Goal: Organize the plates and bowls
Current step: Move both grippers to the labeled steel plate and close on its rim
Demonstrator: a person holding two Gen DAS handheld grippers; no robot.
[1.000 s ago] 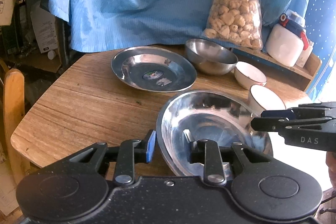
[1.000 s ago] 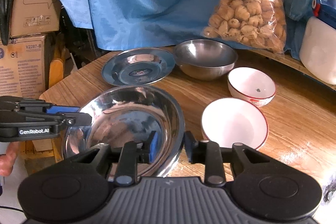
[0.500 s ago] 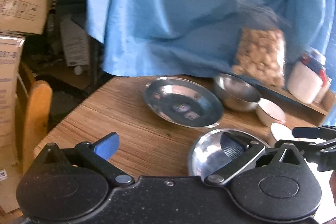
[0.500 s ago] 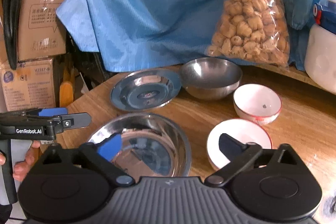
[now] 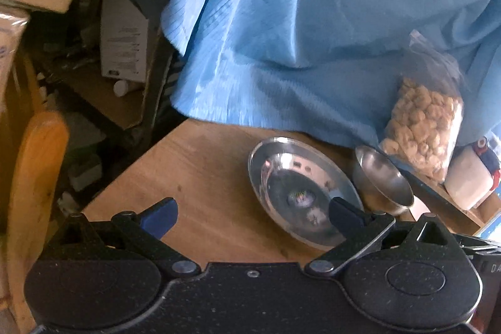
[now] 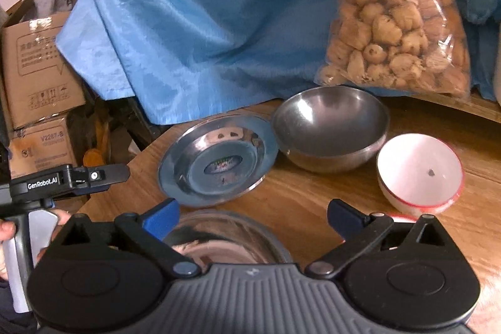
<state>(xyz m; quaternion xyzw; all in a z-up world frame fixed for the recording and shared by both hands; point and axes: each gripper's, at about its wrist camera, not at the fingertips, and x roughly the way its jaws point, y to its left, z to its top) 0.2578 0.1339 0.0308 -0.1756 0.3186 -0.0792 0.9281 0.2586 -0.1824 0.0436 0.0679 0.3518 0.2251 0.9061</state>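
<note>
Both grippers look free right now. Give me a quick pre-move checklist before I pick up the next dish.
1. Left gripper open, nothing held: ok.
2. Right gripper open, nothing held: ok.
3. Steel plate flat on the table, nothing on it: ok.
4. Steel bowl upright and empty: ok.
5. White bowl sits level: not ok, it tilts.
6. Near steel plate resting fully on the table: cannot tell, mostly hidden under the right gripper.

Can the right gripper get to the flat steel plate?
Probably yes. The right gripper is open and empty, and the plate lies just ahead on bare table. Only the near steel bowl sits under it, low enough to pass over.
</note>
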